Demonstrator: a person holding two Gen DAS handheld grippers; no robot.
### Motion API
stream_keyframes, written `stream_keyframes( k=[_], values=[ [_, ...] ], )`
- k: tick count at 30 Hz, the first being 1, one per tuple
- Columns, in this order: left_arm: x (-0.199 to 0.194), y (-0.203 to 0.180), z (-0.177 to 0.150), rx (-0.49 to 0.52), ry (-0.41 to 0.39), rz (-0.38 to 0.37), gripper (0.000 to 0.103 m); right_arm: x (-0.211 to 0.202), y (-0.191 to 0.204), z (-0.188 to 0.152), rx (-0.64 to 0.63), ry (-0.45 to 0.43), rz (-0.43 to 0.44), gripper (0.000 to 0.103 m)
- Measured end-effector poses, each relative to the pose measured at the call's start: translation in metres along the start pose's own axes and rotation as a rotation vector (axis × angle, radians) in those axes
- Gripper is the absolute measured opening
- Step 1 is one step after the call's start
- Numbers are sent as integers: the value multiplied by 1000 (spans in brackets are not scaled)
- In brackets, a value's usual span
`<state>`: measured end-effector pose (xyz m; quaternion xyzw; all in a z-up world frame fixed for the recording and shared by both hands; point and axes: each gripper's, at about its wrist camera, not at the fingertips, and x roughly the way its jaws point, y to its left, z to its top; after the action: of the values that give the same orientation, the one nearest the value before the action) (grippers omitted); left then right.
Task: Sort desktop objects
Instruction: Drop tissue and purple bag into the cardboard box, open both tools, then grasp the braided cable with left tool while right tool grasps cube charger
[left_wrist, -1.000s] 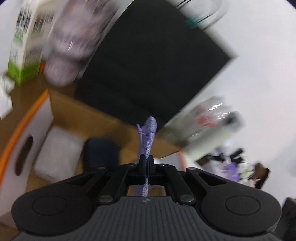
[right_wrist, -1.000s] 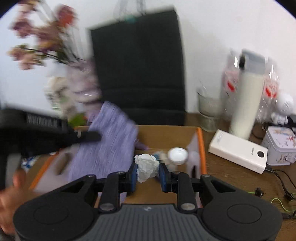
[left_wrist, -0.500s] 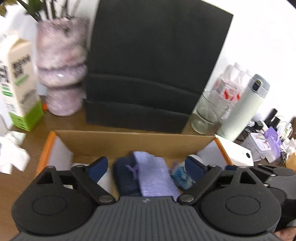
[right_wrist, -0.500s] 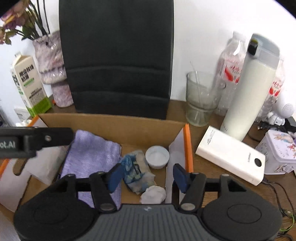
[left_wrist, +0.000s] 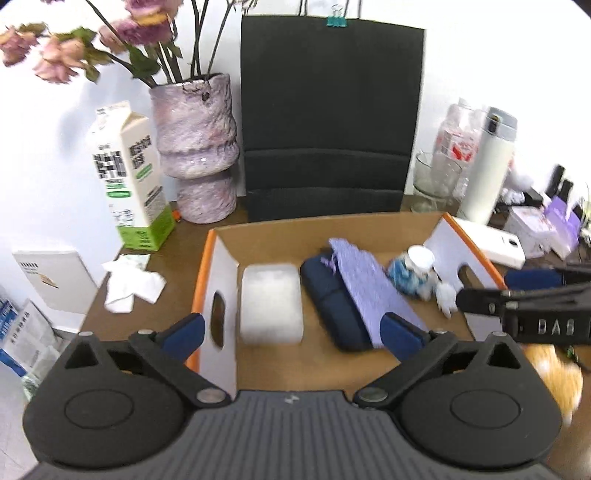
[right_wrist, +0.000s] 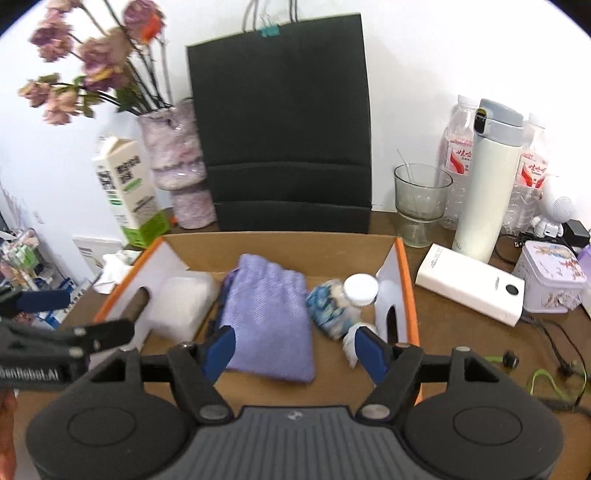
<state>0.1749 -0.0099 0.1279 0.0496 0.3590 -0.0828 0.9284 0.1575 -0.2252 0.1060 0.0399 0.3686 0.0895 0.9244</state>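
Observation:
An open cardboard box (left_wrist: 325, 230) (right_wrist: 280, 245) with orange-edged flaps holds a white packet (left_wrist: 271, 301) (right_wrist: 183, 302), a dark blue case (left_wrist: 332, 306), a purple cloth pouch (left_wrist: 369, 288) (right_wrist: 267, 317), a blue patterned wrapper with a white cap (left_wrist: 412, 271) (right_wrist: 341, 301) and a crumpled white paper ball (left_wrist: 445, 293) (right_wrist: 351, 345). My left gripper (left_wrist: 291, 332) is open and empty above the box's near side. My right gripper (right_wrist: 295, 349) is open and empty above the pouch and paper ball.
Behind the box stand a black paper bag (left_wrist: 328, 122), a purple vase with dried flowers (left_wrist: 195, 147), a milk carton (left_wrist: 127, 177), a glass (right_wrist: 421, 201), a white thermos (right_wrist: 491, 181) and bottles. A white power bank (right_wrist: 469, 290), a tin (right_wrist: 550, 282), cables and crumpled tissue (left_wrist: 131, 282) lie around.
My left gripper let go of the purple pouch and my right gripper let go of the white paper ball; both now lie in the box. Both grippers opened and drew back.

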Motion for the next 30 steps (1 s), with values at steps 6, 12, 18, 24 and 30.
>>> stream_keyframes(
  k=[6,12,18,24,30],
  values=[
    [-49,-5,-46,1,-33,-5,103,-46,18,-38,-22,-70,1,75],
    [-88,-5,-100,-48,-47,-41,103,-95,29,-97,-78,-154,-14,80],
    [-113,-3,-162,-56,-15,-97,103,-127,32,-167,-75,-159,2,81],
    [-138,8,-220,-21,7,-109,103,-152,35,-226,-54,-176,16,82],
    [-156,33,-261,74,27,-235,103,-165,27,-265,-27,-190,-3,82]
  ],
)
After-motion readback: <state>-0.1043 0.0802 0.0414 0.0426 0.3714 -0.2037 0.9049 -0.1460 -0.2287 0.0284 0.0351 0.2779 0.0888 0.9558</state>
